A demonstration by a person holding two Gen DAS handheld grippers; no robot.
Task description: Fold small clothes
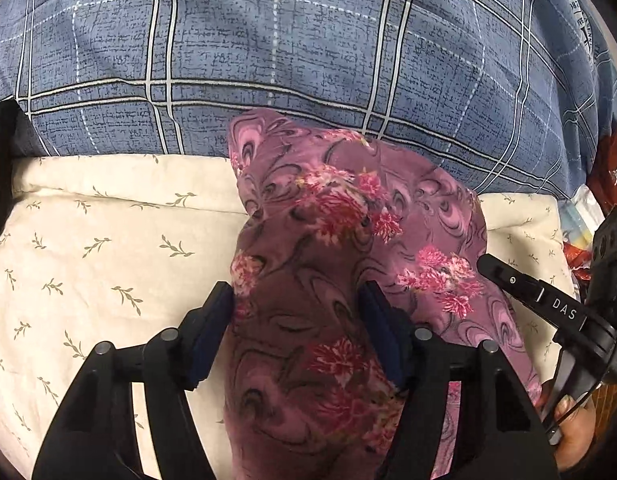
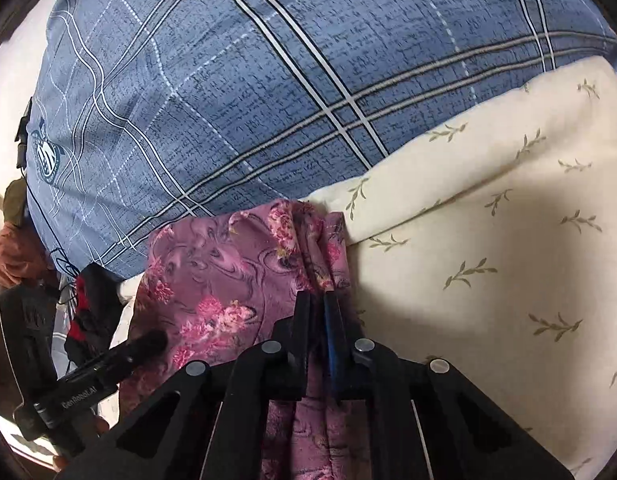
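A purple floral garment lies bunched on a cream leaf-print sheet. My left gripper has its fingers wide apart, with the cloth passing between them and filling the gap; I cannot tell whether they press it. In the right wrist view my right gripper is shut on a gathered fold of the same garment. The right gripper also shows at the right edge of the left wrist view, and the left gripper at the lower left of the right wrist view.
A blue plaid quilt is heaped behind the garment, also in the right wrist view. Red and dark cloth lies at the left. Orange-red fabric sits at the far right edge.
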